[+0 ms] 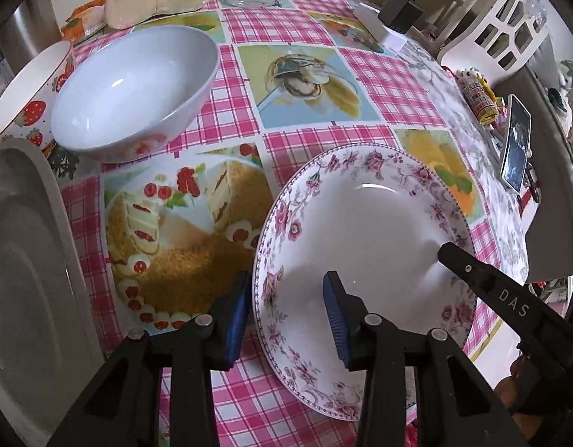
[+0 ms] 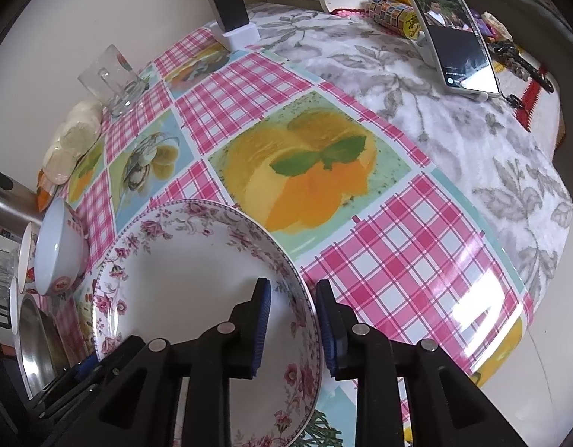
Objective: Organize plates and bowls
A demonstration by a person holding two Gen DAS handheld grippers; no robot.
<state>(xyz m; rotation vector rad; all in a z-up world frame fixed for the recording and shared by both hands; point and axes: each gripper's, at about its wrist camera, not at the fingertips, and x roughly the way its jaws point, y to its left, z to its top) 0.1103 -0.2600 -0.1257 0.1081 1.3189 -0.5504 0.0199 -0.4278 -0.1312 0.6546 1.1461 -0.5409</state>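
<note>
Two grippers straddle opposite rims of one floral plate (image 1: 364,231), which sits on the checked tablecloth (image 1: 297,26).

Left wrist view: left gripper (image 1: 286,313) has its blue pads on either side of the plate's near-left rim, one outside, one over the white well. A gap shows at each pad; jaws apart, not pressing. The right gripper's black finger (image 1: 472,272) reaches in over the far-right rim. A white bowl (image 1: 133,89) stands beyond the plate on the left, just beside a strawberry-print dish (image 1: 29,89). A steel pan (image 1: 29,260) lies at the left edge.

Right wrist view: right gripper (image 2: 293,327) brackets the plate's right rim, inner pad over the well, outer pad just outside. Daylight on both sides of the rim; jaws apart, nothing clamped. A phone (image 2: 454,33) and a glass mug (image 2: 111,78) stand well apart from the plate.

Judgement: step in hand is taking or handing over the plate at its rim; stacking not yet done. Next move needs one firm clamp on the rim before any lift toward the other dishes.
</note>
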